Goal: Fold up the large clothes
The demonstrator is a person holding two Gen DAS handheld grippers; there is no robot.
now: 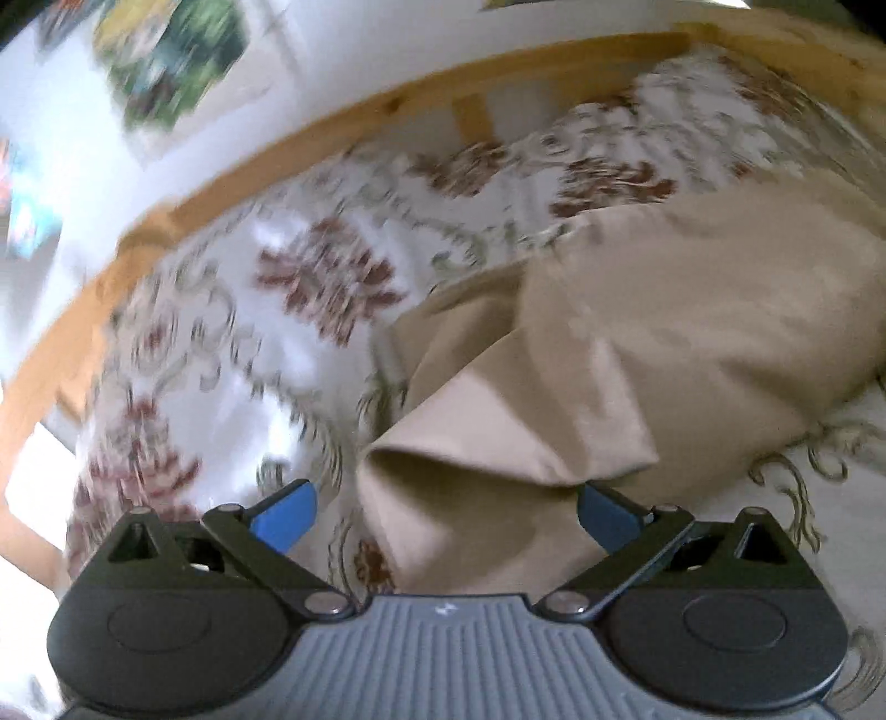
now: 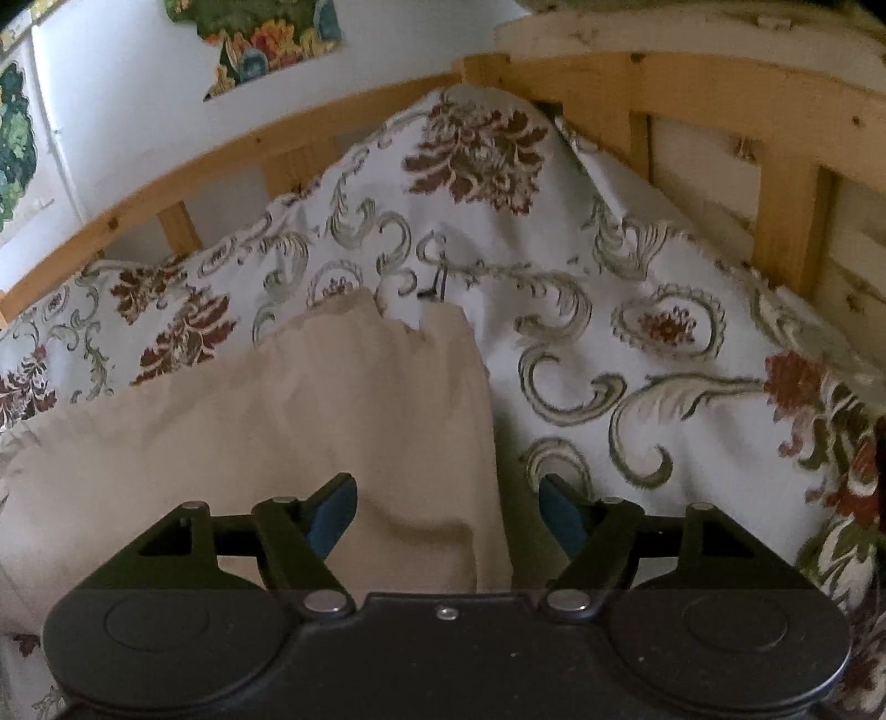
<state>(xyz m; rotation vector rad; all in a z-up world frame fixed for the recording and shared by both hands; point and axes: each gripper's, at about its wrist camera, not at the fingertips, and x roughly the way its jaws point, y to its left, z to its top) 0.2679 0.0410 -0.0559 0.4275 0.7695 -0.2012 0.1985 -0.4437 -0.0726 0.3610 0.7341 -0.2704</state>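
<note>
Lying on a flowered bedspread (image 2: 653, 260), near the middle of the bed: a beige garment (image 2: 266, 410), rumpled and partly doubled over. Showing a loose rolled edge at the near left in the left wrist view, with the bulk of the garment (image 1: 664, 332) spreading away to the far right. Reaching a wavy far edge in the right wrist view, against the flower pattern.

Hovering over the near edge of the cloth: the left gripper (image 1: 447, 512), jaws spread wide apart, blue fingertips (image 1: 285, 518) on either side of the fold and gripping nothing. Blurring across most of that view.

Hanging over the garment's right side: the right gripper (image 2: 447, 512), jaws likewise spread open, left fingertip above the beige cloth, right one above the bedspread, holding nothing.

Running along the far side of the bed: a wooden rail (image 2: 692, 83) with upright slats. Hanging on the white wall (image 2: 122, 111) beyond it: bright flowered pictures (image 2: 266, 39).
</note>
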